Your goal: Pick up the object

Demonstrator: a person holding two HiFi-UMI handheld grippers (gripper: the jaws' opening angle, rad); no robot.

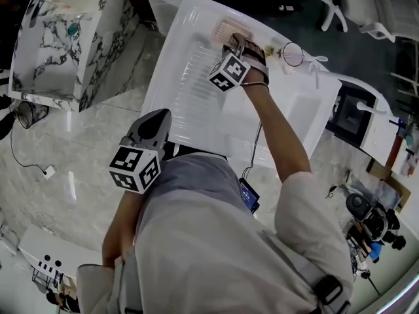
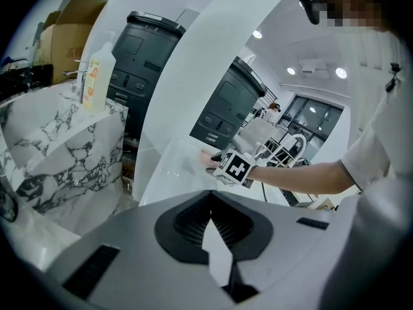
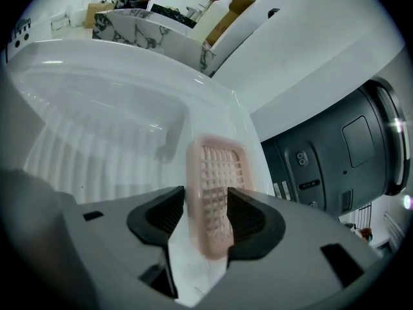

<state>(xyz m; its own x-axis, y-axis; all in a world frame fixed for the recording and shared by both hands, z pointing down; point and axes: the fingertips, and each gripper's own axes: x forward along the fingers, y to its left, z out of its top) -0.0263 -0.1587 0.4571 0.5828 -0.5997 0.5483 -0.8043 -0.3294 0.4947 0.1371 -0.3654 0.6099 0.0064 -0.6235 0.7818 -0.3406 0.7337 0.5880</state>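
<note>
A pink soap dish (image 3: 216, 173) with a grid of holes lies lengthwise between the jaws of my right gripper (image 3: 205, 199). Both dark pads touch its long sides, and its near end reaches deep between them. In the head view the pink soap dish (image 1: 230, 26) is at the far rim of the white ribbed sink top (image 1: 190, 77), with my right gripper (image 1: 237, 42) reaching over it. My left gripper (image 1: 157, 118) hangs back by the person's body, off the sink top. Its jaws (image 2: 210, 196) meet at the tips with nothing between them.
A marble-patterned block (image 1: 59, 38) stands on the floor left of the sink top, with a bottle (image 2: 97, 76) on it. A dark grey machine (image 3: 335, 154) sits right behind the sink's far rim. A tap (image 1: 308, 61) and a basin (image 1: 298, 113) lie to the right.
</note>
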